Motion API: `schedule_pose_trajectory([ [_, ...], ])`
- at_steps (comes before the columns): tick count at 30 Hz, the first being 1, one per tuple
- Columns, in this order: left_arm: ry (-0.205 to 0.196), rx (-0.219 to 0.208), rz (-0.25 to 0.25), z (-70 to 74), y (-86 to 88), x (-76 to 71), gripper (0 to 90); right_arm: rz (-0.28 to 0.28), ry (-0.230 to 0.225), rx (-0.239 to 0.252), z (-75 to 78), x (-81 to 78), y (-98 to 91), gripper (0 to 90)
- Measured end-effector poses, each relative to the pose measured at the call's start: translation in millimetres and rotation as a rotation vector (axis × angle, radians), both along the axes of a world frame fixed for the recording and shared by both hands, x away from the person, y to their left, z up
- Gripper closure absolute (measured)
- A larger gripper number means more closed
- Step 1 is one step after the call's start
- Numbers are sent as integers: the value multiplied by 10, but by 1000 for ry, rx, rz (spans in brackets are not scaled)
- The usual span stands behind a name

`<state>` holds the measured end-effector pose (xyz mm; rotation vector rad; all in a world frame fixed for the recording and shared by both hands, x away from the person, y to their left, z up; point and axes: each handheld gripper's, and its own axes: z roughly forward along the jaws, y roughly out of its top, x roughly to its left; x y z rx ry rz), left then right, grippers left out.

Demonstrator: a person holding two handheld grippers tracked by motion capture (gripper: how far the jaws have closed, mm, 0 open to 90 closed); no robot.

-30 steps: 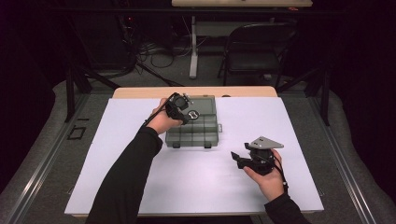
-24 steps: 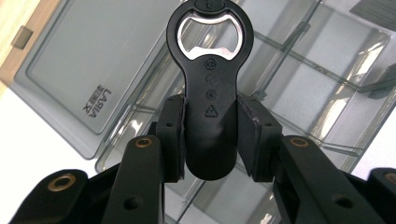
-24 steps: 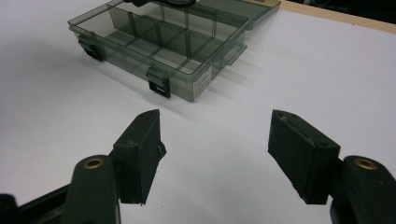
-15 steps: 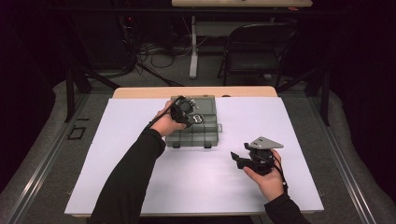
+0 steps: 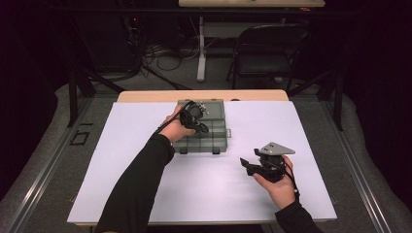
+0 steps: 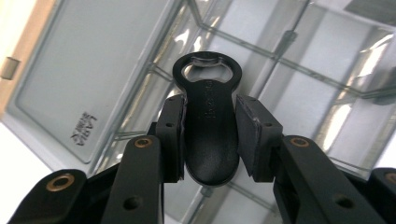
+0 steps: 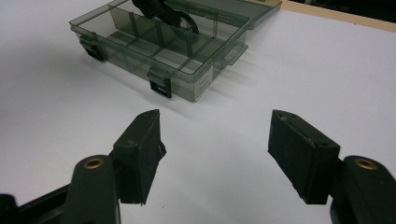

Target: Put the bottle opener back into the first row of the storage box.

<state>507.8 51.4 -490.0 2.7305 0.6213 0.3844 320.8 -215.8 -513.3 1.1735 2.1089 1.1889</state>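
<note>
We are holding a black bottle opener (image 6: 208, 122) in our left gripper (image 6: 210, 135), its pads pressing on either side of the handle while the ringed head sticks out past the jaws. From above, the left gripper (image 5: 194, 119) is hovering over the clear smoke-grey compartment box (image 5: 214, 138), which is sitting open near the far middle of the white table cover (image 5: 121, 160). Compared with a second ago, the left hand is sitting slightly farther in over the box's compartments, and the grip on the opener is looking unchanged. Our right gripper (image 5: 250, 165) is resting in the same spot as before, near the table's front right, well apart from the box, its jaws standing wide with nothing between them (image 7: 215, 149). The box (image 7: 159, 46) is lying ahead of it with dividers visible.
</note>
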Motion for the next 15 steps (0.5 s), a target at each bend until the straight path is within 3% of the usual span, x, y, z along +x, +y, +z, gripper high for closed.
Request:
schedule_pose_trajectory([
  [4, -24, 5, 21, 4, 7, 7, 571, 1, 0, 0, 0, 0, 0, 342],
  [5, -43, 8, 47, 8, 23, 15, 547, 1, 0, 0, 0, 0, -1, 343],
  [15, -13, -11, 116, 54, 98, 22, 466, 2, -2, -1, -1, 2, -1, 343],
])
